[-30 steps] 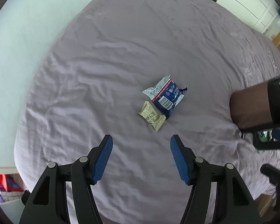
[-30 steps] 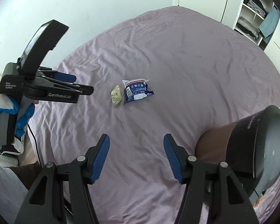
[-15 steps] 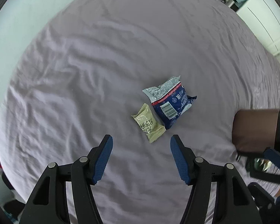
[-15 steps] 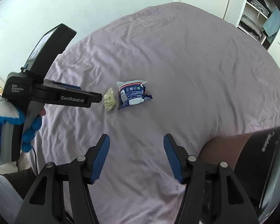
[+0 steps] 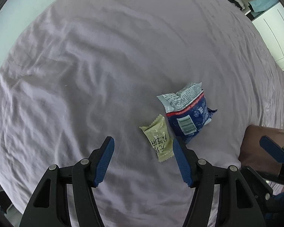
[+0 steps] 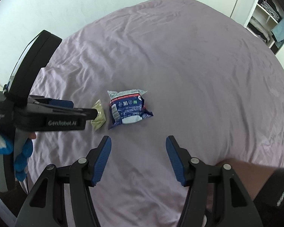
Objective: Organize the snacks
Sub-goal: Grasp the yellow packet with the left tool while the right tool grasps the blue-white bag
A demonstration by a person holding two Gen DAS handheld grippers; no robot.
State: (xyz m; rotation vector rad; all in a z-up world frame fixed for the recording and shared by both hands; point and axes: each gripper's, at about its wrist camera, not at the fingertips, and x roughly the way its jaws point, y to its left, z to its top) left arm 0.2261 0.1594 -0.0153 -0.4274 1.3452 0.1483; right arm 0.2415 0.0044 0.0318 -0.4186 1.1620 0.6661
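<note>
Two snack packets lie side by side on a lilac bedsheet [image 5: 85, 66]. The small pale green packet [image 5: 158, 139] sits just ahead of my left gripper [image 5: 143, 142], close to its right finger. My left gripper is open with nothing between its pads. The larger blue and white packet [image 5: 187, 113] lies to the right of the green one. In the right wrist view the blue packet [image 6: 126, 108] is ahead of my open right gripper [image 6: 138, 141], and the green packet [image 6: 99, 116] is partly hidden by the left gripper's body [image 6: 53, 116].
A brown container with a black rim [image 5: 259, 145] stands on the bed at the right, also seen low right as the container [image 6: 255, 177]. A gloved hand [image 6: 19, 157] holds the left gripper. A wardrobe and open shelves [image 6: 267, 19] stand beyond the bed.
Both grippers have come down toward the sheet, so the packets look larger and nearer. The left gripper rolled and now has the green packet near its right finger. Jaws stayed the same width.
</note>
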